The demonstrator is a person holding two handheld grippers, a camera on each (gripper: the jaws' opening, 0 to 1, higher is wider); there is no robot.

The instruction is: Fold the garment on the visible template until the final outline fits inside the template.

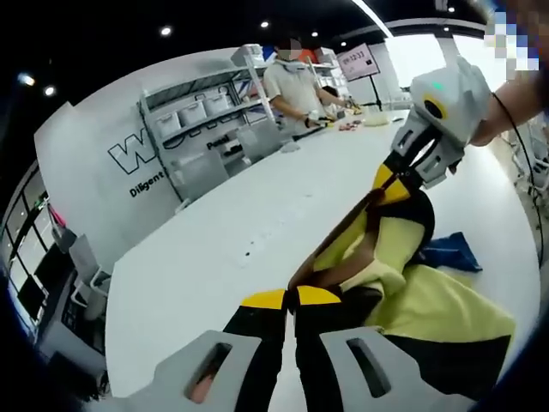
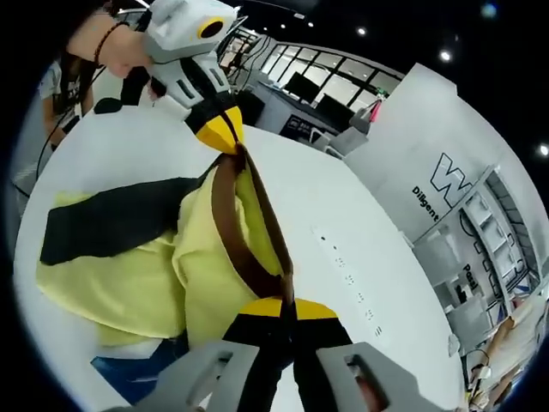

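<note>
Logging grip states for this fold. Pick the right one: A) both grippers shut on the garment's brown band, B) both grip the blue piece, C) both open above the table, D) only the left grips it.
A: the left gripper and right gripper each pinch an end of the brown band of the yellow garment.

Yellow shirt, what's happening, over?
Left gripper and right gripper both shut on the yellow garment's brown band, stretched between them above the white table. Blue template partly covered.
</note>
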